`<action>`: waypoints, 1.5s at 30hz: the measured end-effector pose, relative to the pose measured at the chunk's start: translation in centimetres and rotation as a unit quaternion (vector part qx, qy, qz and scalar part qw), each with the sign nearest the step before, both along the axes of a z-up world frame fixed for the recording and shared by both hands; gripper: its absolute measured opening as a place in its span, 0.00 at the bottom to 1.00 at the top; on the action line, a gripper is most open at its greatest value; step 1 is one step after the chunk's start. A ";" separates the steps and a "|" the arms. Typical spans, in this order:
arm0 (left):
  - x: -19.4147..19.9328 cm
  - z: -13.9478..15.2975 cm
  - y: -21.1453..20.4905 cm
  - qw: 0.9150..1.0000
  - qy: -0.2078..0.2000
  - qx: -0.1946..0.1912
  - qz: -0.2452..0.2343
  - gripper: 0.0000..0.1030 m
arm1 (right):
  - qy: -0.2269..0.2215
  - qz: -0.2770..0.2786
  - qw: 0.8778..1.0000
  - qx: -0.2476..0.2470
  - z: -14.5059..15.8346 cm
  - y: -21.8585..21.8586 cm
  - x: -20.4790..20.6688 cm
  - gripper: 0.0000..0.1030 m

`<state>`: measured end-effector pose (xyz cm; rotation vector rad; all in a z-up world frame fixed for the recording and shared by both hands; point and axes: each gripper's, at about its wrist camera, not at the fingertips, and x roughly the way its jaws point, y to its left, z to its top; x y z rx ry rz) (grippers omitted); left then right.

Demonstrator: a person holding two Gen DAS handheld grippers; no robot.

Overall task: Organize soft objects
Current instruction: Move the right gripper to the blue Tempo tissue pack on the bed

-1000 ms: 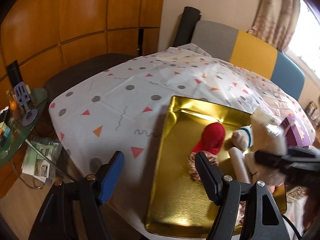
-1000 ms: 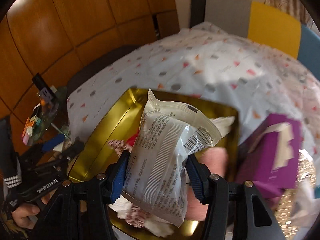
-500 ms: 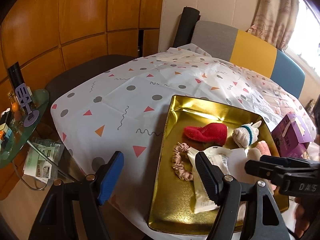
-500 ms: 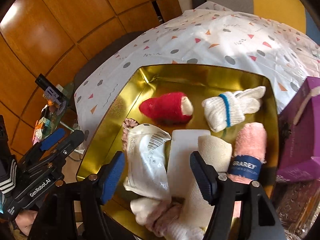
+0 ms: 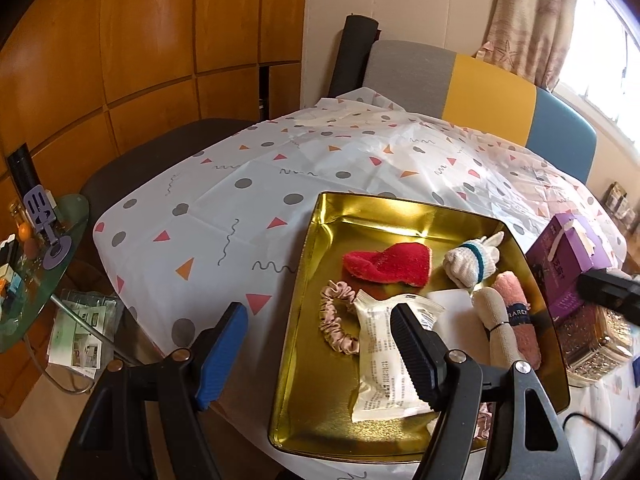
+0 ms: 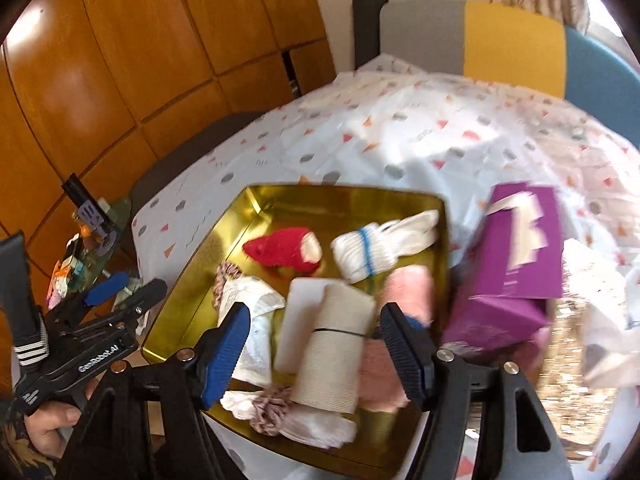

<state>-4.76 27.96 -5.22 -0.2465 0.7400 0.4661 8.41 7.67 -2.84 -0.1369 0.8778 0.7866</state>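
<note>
Most soft objects, among them the white plastic-wrapped packet (image 5: 384,356) and the red knitted sock (image 5: 388,264), are already laid in the shiny golden metal tray (image 5: 316,364), while the left gripper (image 5: 320,356) and the right gripper (image 6: 316,348) are held wide apart and empty, so little seems left.

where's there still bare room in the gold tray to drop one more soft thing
Bare floor shows along the gold tray's left wall beside the pink scrunchie, across its far end behind the red cloth, and in the near-left corner below the white packet. The right half is packed.
</note>
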 end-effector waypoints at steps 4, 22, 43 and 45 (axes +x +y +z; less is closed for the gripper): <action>0.2 0.0 -0.6 1.000 0.005 0.004 -0.008 0.72 | -0.023 -0.028 0.999 0.016 2.1 -3.6 0.4 0.66; 2.2 0.0 -3.5 0.998 0.024 0.024 -0.043 0.75 | -0.025 -0.314 0.949 0.032 3.0 -28.4 5.4 0.66; 5.7 6.2 -9.7 0.989 -0.045 0.029 -0.138 0.78 | 0.093 -0.643 0.751 0.114 -7.1 -52.5 6.3 0.66; 6.2 6.7 -11.3 0.986 -0.050 0.024 -0.160 0.78 | 0.095 -0.658 0.736 0.132 -7.3 -53.5 5.6 0.66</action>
